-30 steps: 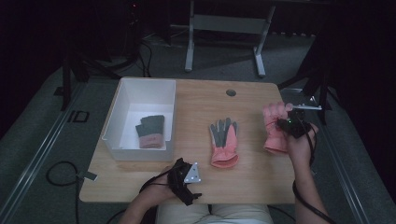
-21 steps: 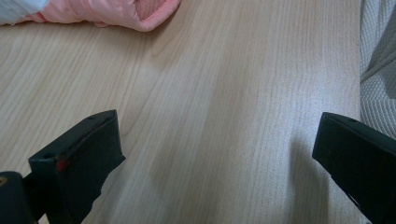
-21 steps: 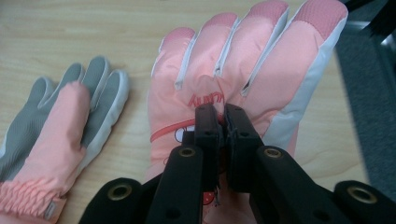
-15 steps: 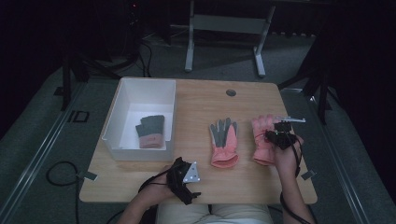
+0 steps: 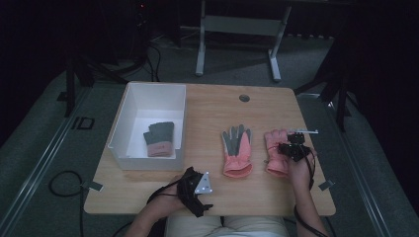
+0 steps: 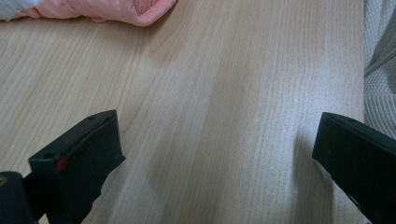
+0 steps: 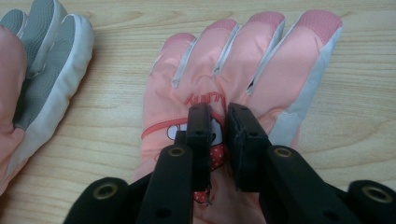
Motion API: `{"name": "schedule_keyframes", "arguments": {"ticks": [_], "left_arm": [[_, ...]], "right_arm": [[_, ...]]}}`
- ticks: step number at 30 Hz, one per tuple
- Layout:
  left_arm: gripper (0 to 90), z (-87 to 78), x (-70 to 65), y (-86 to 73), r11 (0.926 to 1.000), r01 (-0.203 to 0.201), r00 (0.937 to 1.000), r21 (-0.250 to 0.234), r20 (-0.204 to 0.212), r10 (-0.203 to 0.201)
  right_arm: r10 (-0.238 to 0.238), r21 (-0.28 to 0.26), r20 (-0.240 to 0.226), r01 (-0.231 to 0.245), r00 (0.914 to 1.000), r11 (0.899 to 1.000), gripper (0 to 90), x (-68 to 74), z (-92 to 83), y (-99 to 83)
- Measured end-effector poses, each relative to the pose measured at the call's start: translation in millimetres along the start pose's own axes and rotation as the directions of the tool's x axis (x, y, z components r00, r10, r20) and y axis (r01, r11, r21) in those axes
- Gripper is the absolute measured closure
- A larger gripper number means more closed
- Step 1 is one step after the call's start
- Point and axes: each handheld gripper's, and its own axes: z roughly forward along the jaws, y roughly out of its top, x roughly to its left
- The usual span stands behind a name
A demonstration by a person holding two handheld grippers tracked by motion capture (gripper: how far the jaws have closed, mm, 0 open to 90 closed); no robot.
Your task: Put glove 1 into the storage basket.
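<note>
A pink glove [image 5: 274, 148] lies back up on the wooden table [image 5: 212, 108], right of its mate [image 5: 237, 148], which lies with its grey palm up. My right gripper [image 5: 291, 148] sits low over the pink glove's printed back [image 7: 261, 60]. Its jaws [image 7: 218, 112] have just been opening and stand a narrow gap apart, with the glove's fabric showing between them. The mate's grey fingers [image 7: 42, 60] show at the left of the right gripper view. My left gripper [image 5: 196, 192] rests at the table's front edge, jaws wide open [image 6: 217, 140] over bare wood.
A white bin [image 5: 128, 128] stands at the table's left with a grey glove with a pink cuff [image 5: 159, 138] inside. A pink cuff [image 6: 116, 9] shows at the top of the left gripper view. A round grommet [image 5: 244, 98] marks the far side.
My right gripper came down and leftward with the pink glove, which now lies flat beside its mate. The left gripper stayed still.
</note>
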Motion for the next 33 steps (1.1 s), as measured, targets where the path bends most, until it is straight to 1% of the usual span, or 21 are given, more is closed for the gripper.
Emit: {"name": "schedule_keyframes", "arguments": {"ticks": [2,4,6,7,9,10,12,14,15,18,20,23,24,27,29,31,33], "left_arm": [[0.7,-0.5,0.1,-0.3,1.0000,0.002,1.0000,-0.003,-0.001,-0.002],[0.7,-0.7,0.5,-0.7,1.0000,0.004,1.0000,-0.003,-0.002,-0.004],[0.7,-1.0,0.6,-0.7,1.0000,0.004,1.0000,-0.002,-0.001,-0.004],[0.7,-1.2,0.5,-0.5,1.0000,0.001,1.0000,-0.003,-0.002,-0.001],[0.7,-1.6,0.1,0.0,1.0000,0.000,1.0000,-0.004,-0.003,0.000],[0.7,-1.6,0.0,0.2,1.0000,0.002,1.0000,-0.004,-0.002,-0.002],[0.7,-1.0,0.2,0.0,1.0000,0.001,1.0000,-0.001,-0.002,-0.001],[0.7,-0.7,0.4,-0.2,1.0000,0.001,1.0000,0.003,-0.002,-0.001],[0.8,-0.8,0.2,-0.3,1.0000,0.001,1.0000,0.001,-0.003,-0.001],[0.8,-1.4,0.0,0.0,1.0000,-0.001,1.0000,0.000,-0.004,0.001],[0.8,-1.1,-0.3,0.3,1.0000,0.000,1.0000,-0.001,-0.002,0.000],[0.8,-0.9,-0.4,0.1,1.0000,-0.003,1.0000,0.001,-0.002,0.003],[0.8,-1.0,-0.3,-0.1,1.0000,-0.003,1.0000,0.002,-0.003,0.003],[0.8,-1.8,-0.3,-0.6,1.0000,0.001,1.0000,0.001,-0.006,-0.001],[0.8,-2.0,-0.2,-0.6,1.0000,-0.002,1.0000,0.003,-0.008,0.002],[0.8,-1.6,-0.8,-0.3,1.0000,-0.004,1.0000,0.000,-0.007,0.004],[0.8,-1.6,-1.2,0.1,1.0000,-0.005,1.0000,0.000,-0.006,0.005]], "right_arm": [[-0.004,-0.004,-0.007,0.004,1.0000,1.000,72.2,-1.7,-3.9,1.8],[-0.013,-0.013,-0.024,0.012,0.9996,1.000,69.9,-4.0,-10.7,3.9],[-0.041,-0.035,-0.049,0.039,0.9980,0.999,64.5,-5.6,-19.5,5.7],[-0.066,-0.045,-0.057,0.064,0.9961,0.997,63.3,-6.1,-23.9,6.5],[-0.127,-0.063,-0.093,0.121,0.9876,0.991,60.5,-8.6,-30.9,8.0],[-0.144,-0.062,-0.103,0.139,0.9841,0.988,60.4,-9.8,-33.6,8.5],[-0.197,-0.069,-0.115,0.190,0.9736,0.979,59.1,-10.7,-36.9,8.1],[-0.218,-0.061,-0.118,0.212,0.9688,0.975,59.0,-12.5,-36.1,7.1],[-0.221,-0.061,-0.121,0.215,0.9678,0.975,58.9,-13.9,-34.8,6.2],[-0.213,-0.048,-0.127,0.208,0.9689,0.977,58.2,-17.5,-28.3,3.0],[-0.209,-0.039,-0.142,0.206,0.9675,0.978,57.1,-16.1,-24.2,0.4],[-0.214,-0.011,-0.134,0.215,0.9676,0.977,57.0,-11.3,-15.9,-3.2],[-0.218,-0.001,-0.117,0.220,0.9688,0.976,57.8,-9.8,-12.8,-4.5],[-0.219,0.022,-0.089,0.222,0.9716,0.975,65.2,-6.3,-4.8,-6.9],[-0.218,0.037,-0.075,0.221,0.9732,0.975,75.1,-4.7,1.1,-7.9],[-0.197,0.040,-0.080,0.200,0.9772,0.979,81.5,-4.9,4.0,-8.2],[-0.177,0.034,-0.080,0.180,0.9809,0.983,84.9,-4.8,3.8,-8.4]]}}
